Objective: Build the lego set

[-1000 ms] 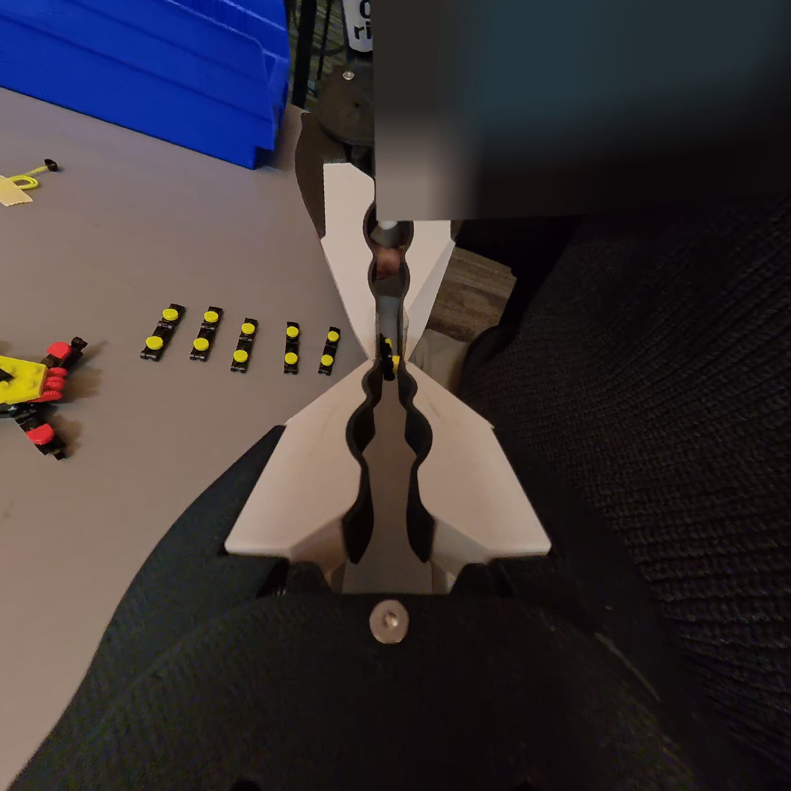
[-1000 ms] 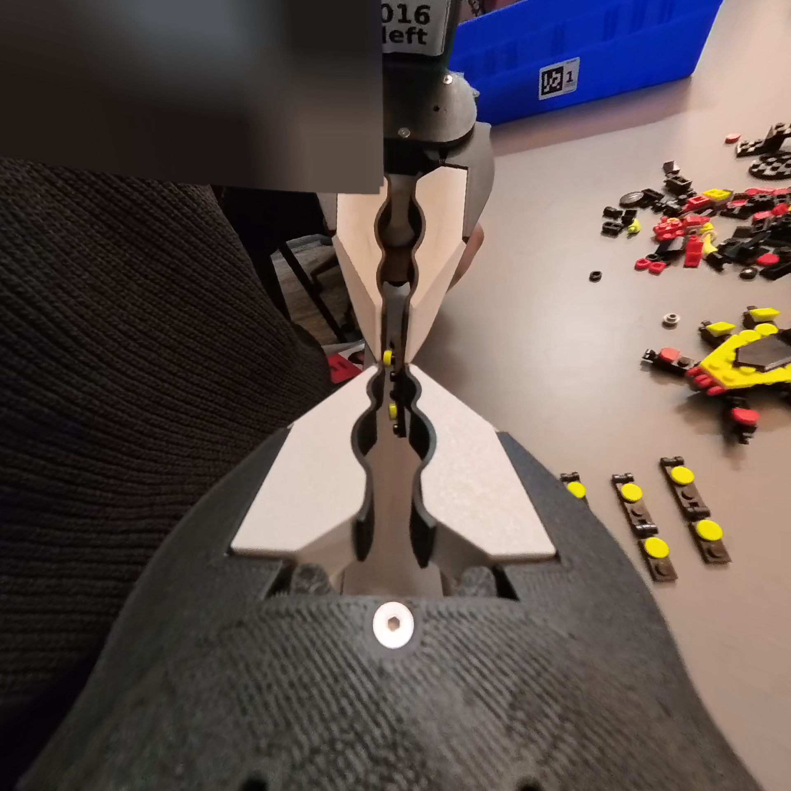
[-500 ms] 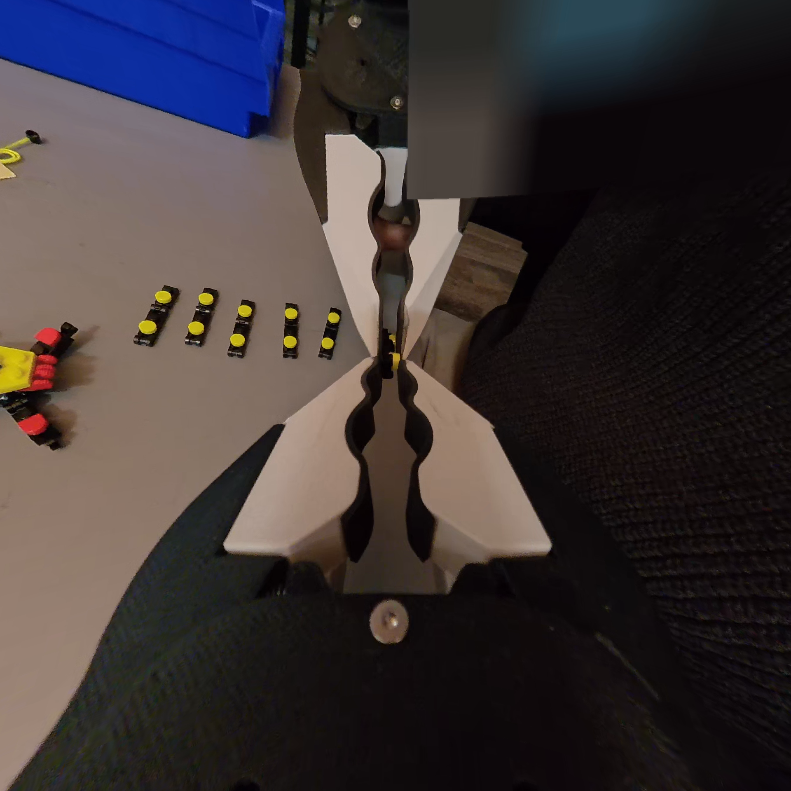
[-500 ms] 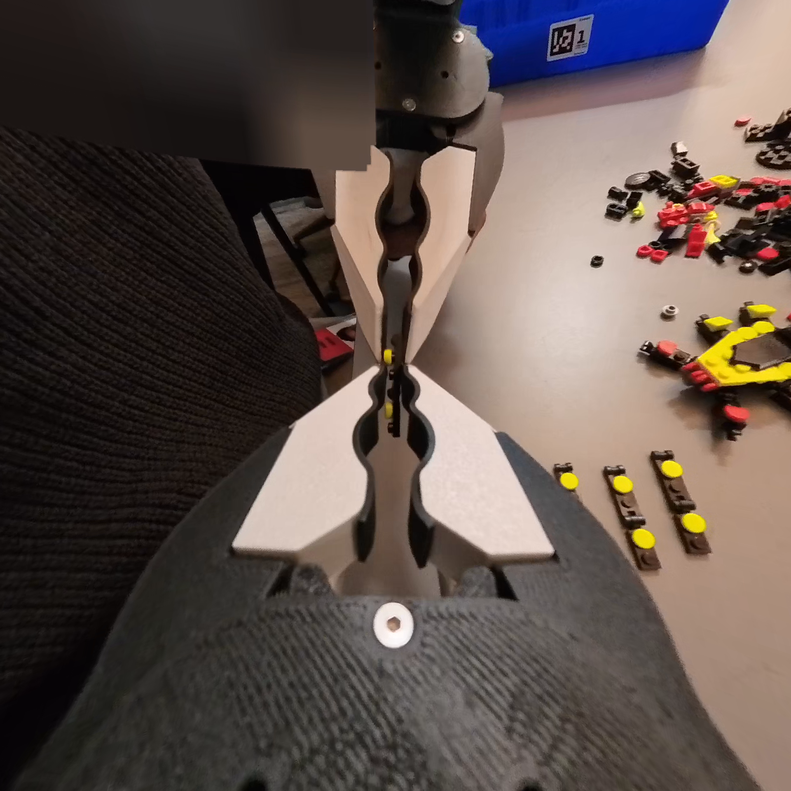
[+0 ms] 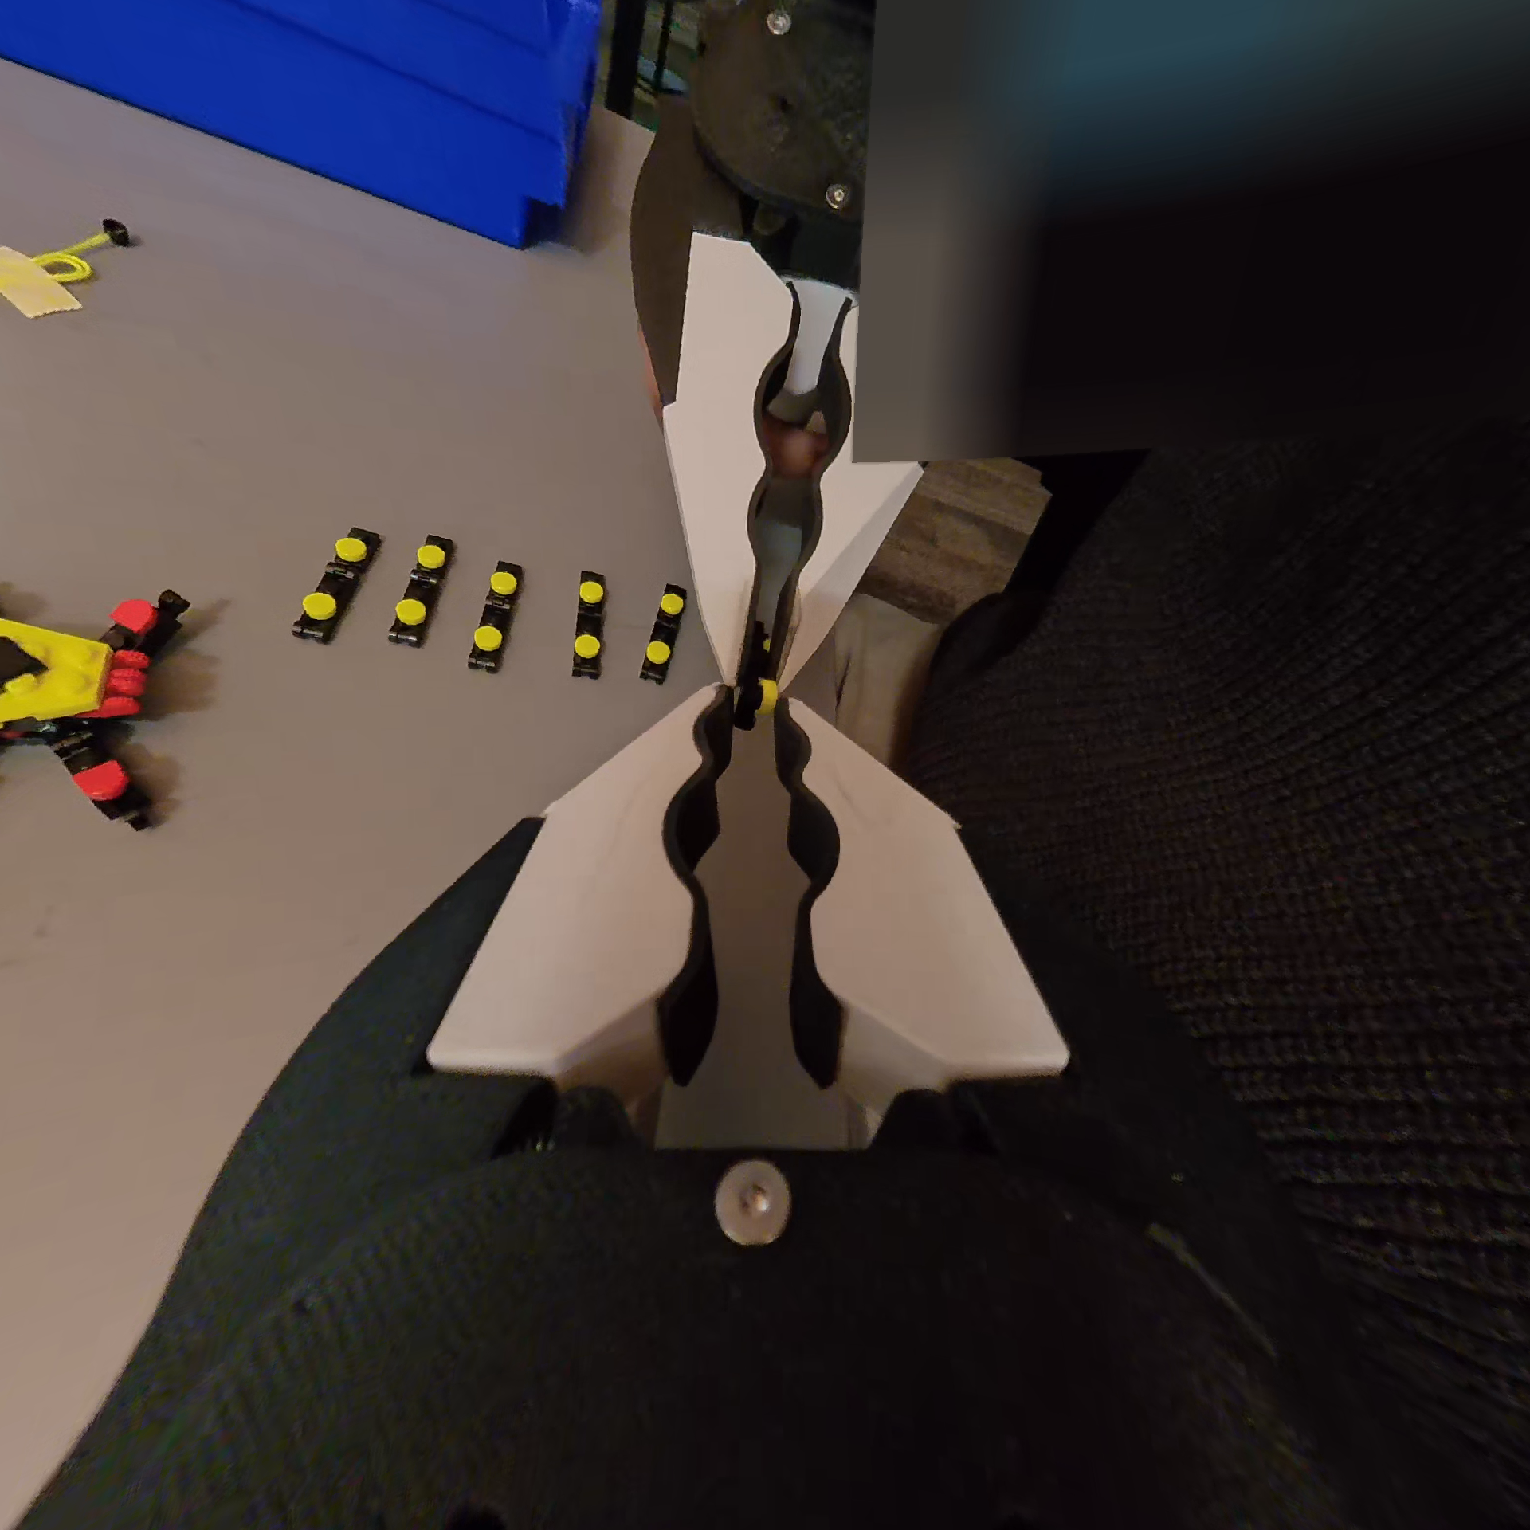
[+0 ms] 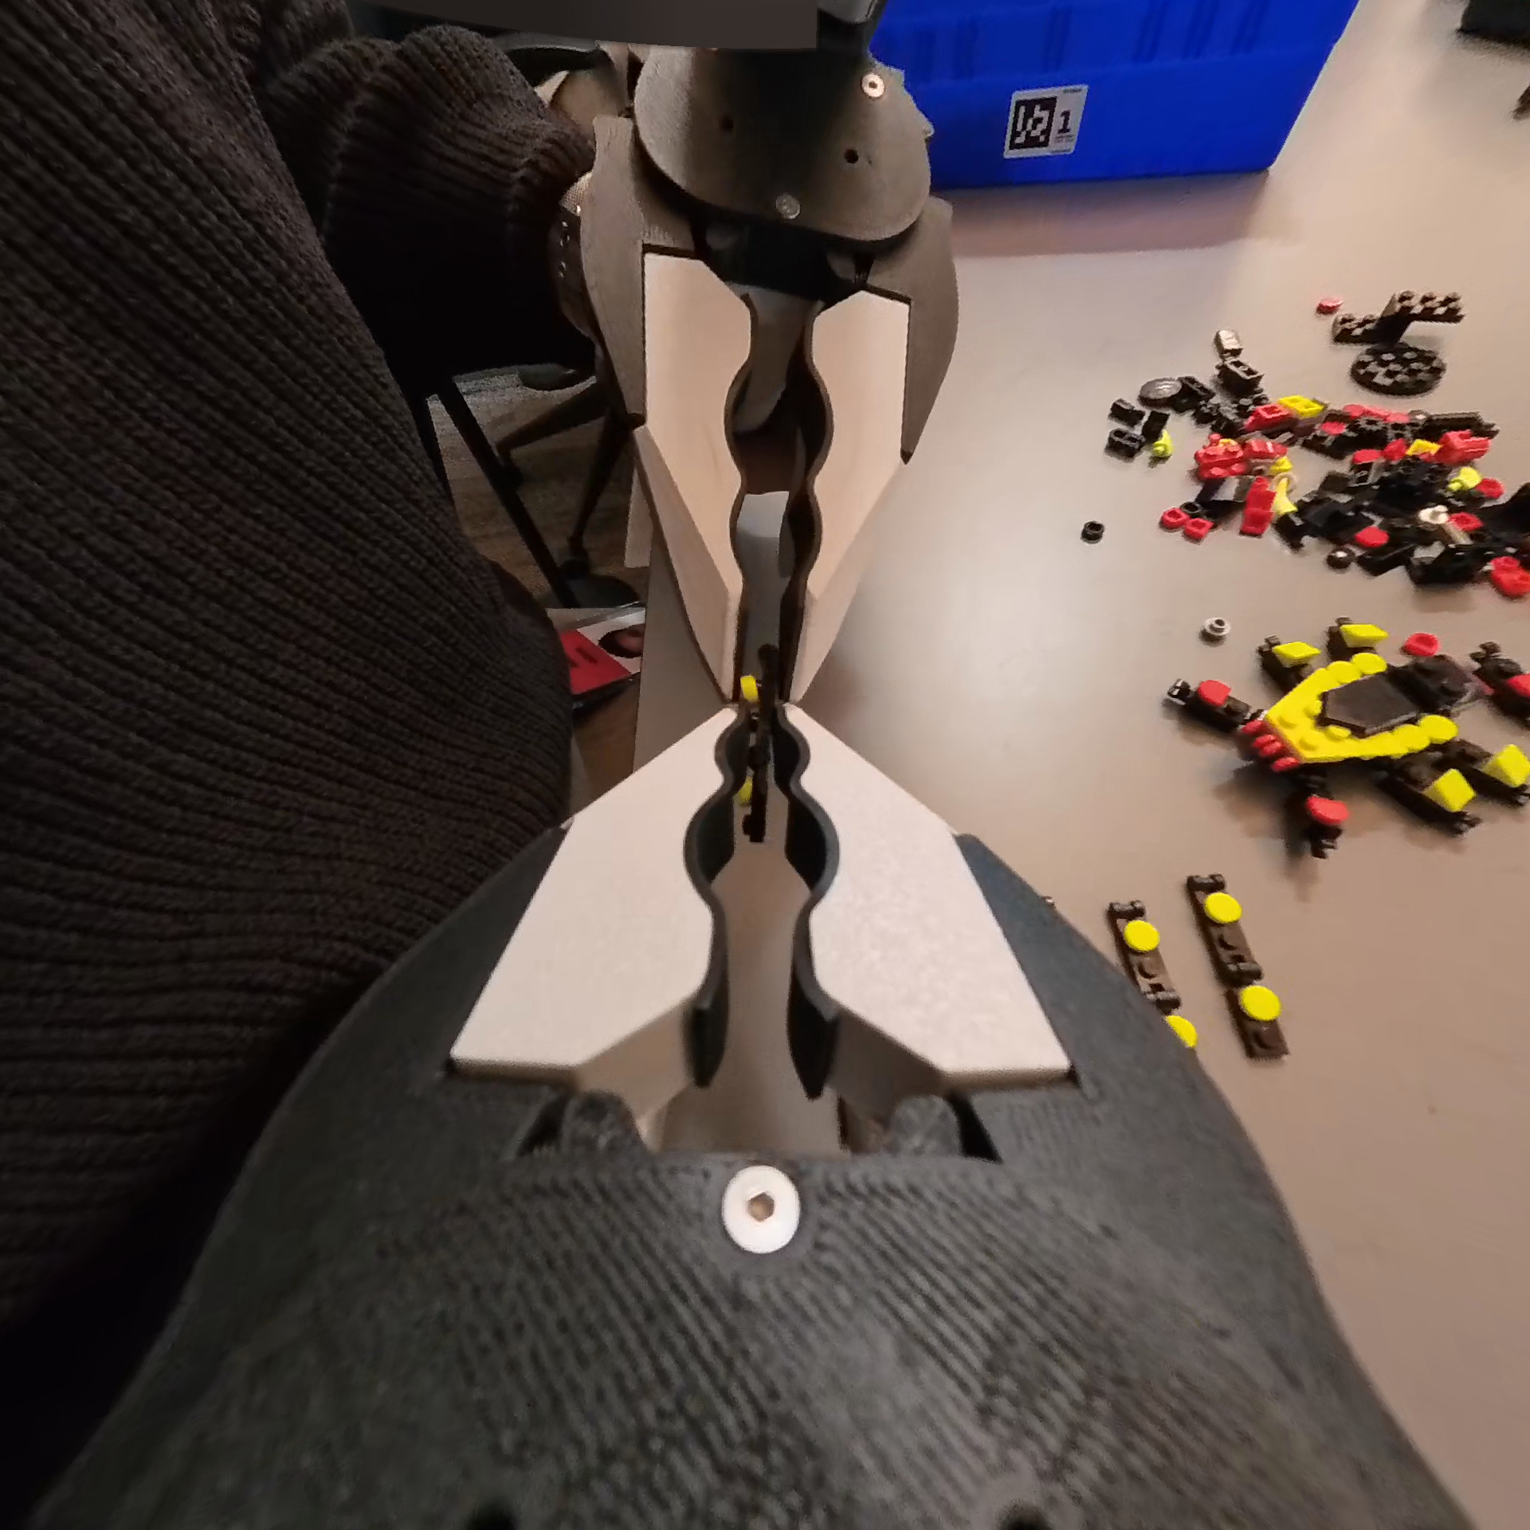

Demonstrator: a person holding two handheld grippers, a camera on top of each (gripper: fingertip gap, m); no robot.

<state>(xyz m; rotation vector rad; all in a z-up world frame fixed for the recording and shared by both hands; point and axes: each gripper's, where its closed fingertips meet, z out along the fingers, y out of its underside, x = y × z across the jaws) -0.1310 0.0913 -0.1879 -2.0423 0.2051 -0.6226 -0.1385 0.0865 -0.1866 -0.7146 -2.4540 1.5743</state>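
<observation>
A thin black strip with yellow round studs [image 6: 760, 745] is held on edge between both grippers, which meet tip to tip above the table's near edge. My right gripper [image 6: 757, 724] is shut on it; the strip runs back between its fingers. My left gripper [image 5: 749, 700] is shut on the strip's other end [image 5: 755, 697], where one yellow stud shows. Each gripper appears opposite in the other's view: the right one in the left wrist view [image 5: 766, 650], the left one in the right wrist view [image 6: 766, 683]. A yellow, red and black model [image 6: 1358, 716] lies on the grey table [image 6: 993, 596].
Several matching studded strips lie in a row [image 5: 488, 608], two of them showing in the right wrist view [image 6: 1234, 960]. A pile of loose pieces [image 6: 1366, 488] lies beyond the model [image 5: 58, 687]. A blue bin [image 5: 348, 91] stands at the back. A dark knit sleeve [image 6: 207, 579] lies beside the grippers. Both grippers' tips are close together, under 4 cm apart.
Both grippers stay shut tip to tip on the strip. The opposite gripper looks slightly closer and higher in each view, and the table items have shifted a little.
</observation>
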